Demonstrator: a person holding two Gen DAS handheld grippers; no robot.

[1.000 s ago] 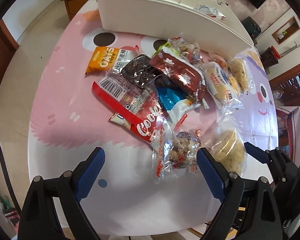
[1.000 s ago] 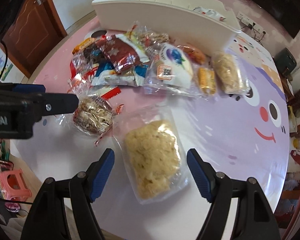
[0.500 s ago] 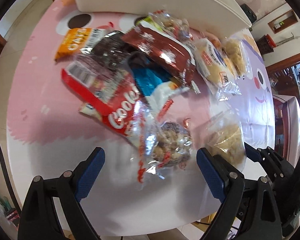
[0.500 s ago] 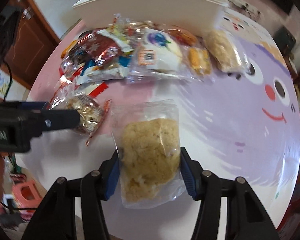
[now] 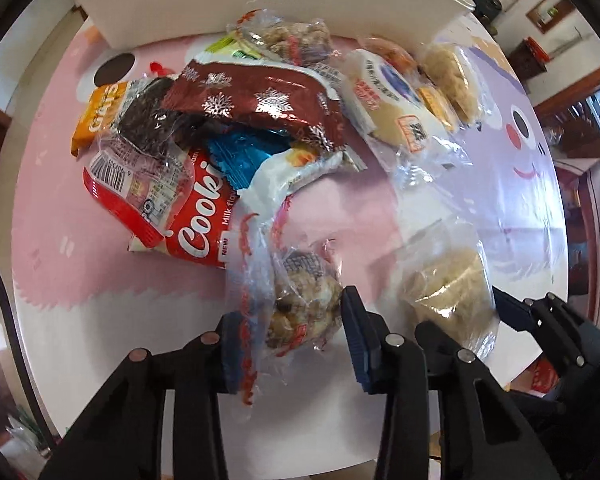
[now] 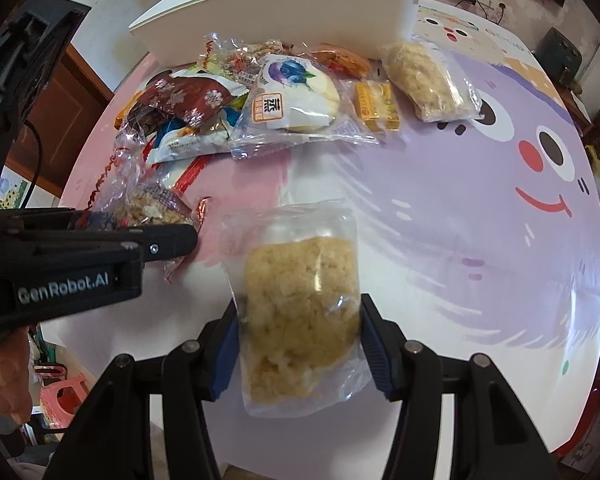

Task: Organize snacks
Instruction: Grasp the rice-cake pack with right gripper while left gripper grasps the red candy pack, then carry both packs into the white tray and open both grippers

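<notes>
My left gripper (image 5: 292, 328) is shut on a clear-wrapped nut cake (image 5: 300, 304) at the near edge of the table; the nut cake also shows in the right wrist view (image 6: 148, 208). My right gripper (image 6: 300, 340) is shut on a clear bag of pale rice crisp (image 6: 300, 304), which also shows in the left wrist view (image 5: 448, 288). A pile of snacks lies behind: a red Cookies pack (image 5: 196, 220), a maroon snowflake bag (image 5: 260, 100), a blueberry bun (image 6: 296, 96). A white bin (image 6: 284, 8) stands at the back.
A second rice crisp bag (image 6: 424, 80) and a yellow bar (image 6: 376, 106) lie by the bin. An orange pack (image 5: 96, 116) lies at the pile's left. The round table (image 6: 480, 200) has a pink and purple cartoon cover. A pink stool (image 6: 66, 394) stands below.
Both grippers have moved forward and closed: the left onto the nut cake, the right onto the rice crisp bag. Both were open a second ago.
</notes>
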